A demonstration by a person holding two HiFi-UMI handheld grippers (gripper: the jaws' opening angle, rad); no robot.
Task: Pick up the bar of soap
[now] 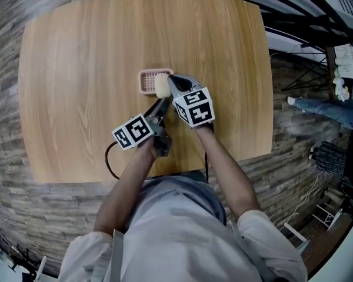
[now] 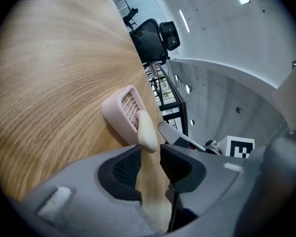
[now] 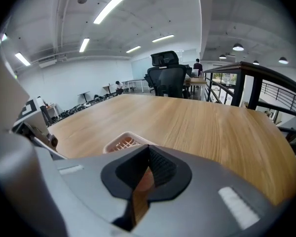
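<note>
A cream bar of soap (image 1: 162, 85) stands on its edge, leaning against the right rim of a pink slatted soap dish (image 1: 150, 80) in the middle of the wooden table (image 1: 76, 69). In the left gripper view the soap (image 2: 147, 130) rises just past my left gripper (image 2: 150, 158), which is open and has only table showing in its gap. My left gripper (image 1: 163, 103) points at the soap from the near side. My right gripper (image 1: 172, 79) comes in from the right, its tip beside the soap, jaws together with only a thin slit (image 3: 143, 176). The dish (image 3: 122, 142) lies left of it.
A black cable (image 1: 109, 161) hangs off the table's near edge by my left arm. A black office chair (image 3: 167, 78) stands beyond the far edge of the table. A dark railing (image 3: 266, 83) runs along the right side, and clutter lies on the floor there (image 1: 332, 157).
</note>
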